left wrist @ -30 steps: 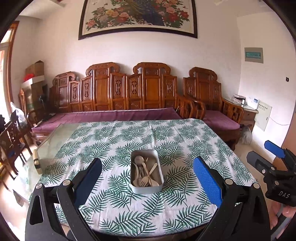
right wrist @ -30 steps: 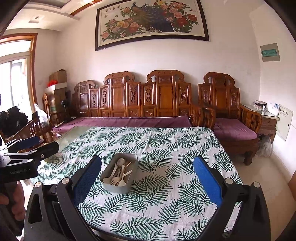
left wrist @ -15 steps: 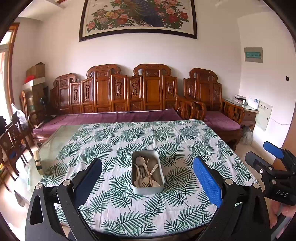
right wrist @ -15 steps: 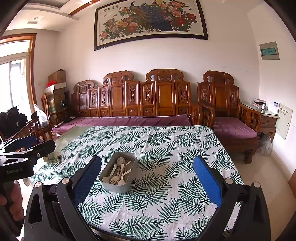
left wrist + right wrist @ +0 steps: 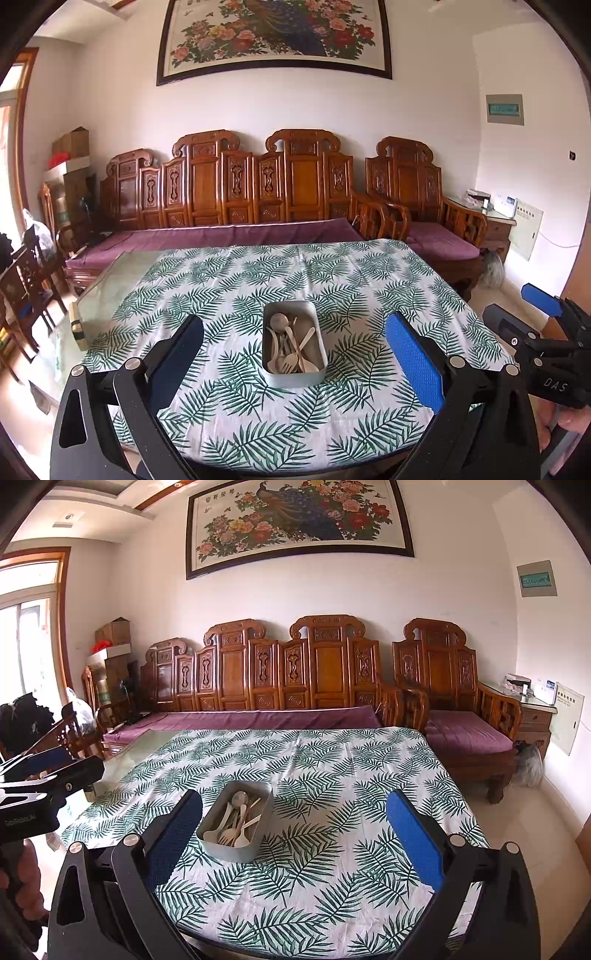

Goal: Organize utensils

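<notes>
Black hand-held gripper (image 5: 293, 363) w/ blue pads (image 5: 413, 362), silver screws; "DAS" marking, probably.

Grey metal tin (image 5: 294, 341), rectangular, open-topped, on the table (image 5: 332, 273) toward its near edge, centred. Pale wooden spoons and forks (image 5: 290, 349) piled loosely inside.

A table (image 5: 258, 435) under a fern-print cloth (image 5: 332, 273) is the landmark. Behind it runs a carved wooden bench (image 5: 236, 184) with a purple cushion (image 5: 221, 236); an armchair (image 5: 413, 184) stands at its far right corner. Above the bench hangs a peacock painting (image 5: 273, 37). Boxes (image 5: 70, 142) are stacked far left of the table.
</notes>
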